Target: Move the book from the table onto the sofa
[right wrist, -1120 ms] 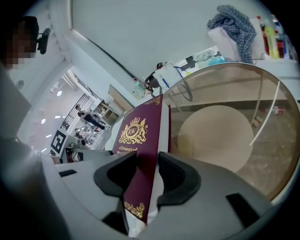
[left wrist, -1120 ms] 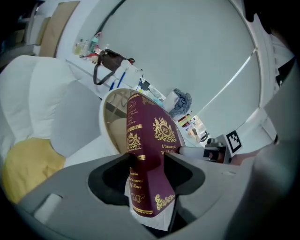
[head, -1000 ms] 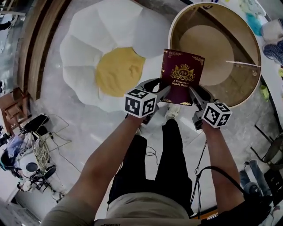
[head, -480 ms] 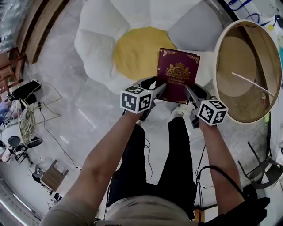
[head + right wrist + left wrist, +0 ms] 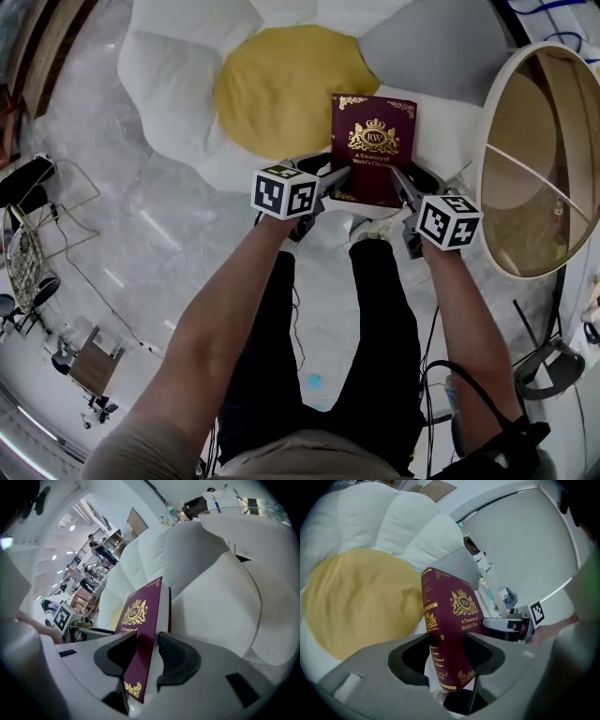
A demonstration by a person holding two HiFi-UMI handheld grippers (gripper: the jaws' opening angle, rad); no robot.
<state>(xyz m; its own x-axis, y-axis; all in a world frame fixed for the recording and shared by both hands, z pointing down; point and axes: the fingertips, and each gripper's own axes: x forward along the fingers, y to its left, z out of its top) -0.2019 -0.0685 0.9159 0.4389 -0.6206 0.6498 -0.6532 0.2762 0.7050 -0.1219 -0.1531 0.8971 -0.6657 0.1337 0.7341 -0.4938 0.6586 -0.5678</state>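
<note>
A maroon book (image 5: 372, 150) with gold print hangs in the air between both grippers, over the near edge of the flower-shaped sofa (image 5: 178, 66). My left gripper (image 5: 339, 181) is shut on the book's spine corner (image 5: 440, 653). My right gripper (image 5: 397, 183) is shut on the opposite lower corner (image 5: 140, 658). The cover (image 5: 136, 616) faces up toward the head camera. The sofa has white petal cushions (image 5: 412, 531) and a yellow round centre (image 5: 286, 89). The round table (image 5: 539, 159) is at the right, apart from the book.
A grey cushion (image 5: 427, 42) sits on the sofa behind the book. The marble floor (image 5: 141, 234) has cables and camera stands (image 5: 28, 272) at the left. The person's legs (image 5: 328, 337) stand below the grippers. People stand far off (image 5: 93, 550) in the right gripper view.
Both grippers carried the book from beside the round table leftward and down toward the sofa; the book now lies over the sofa's near petals beside the yellow centre.
</note>
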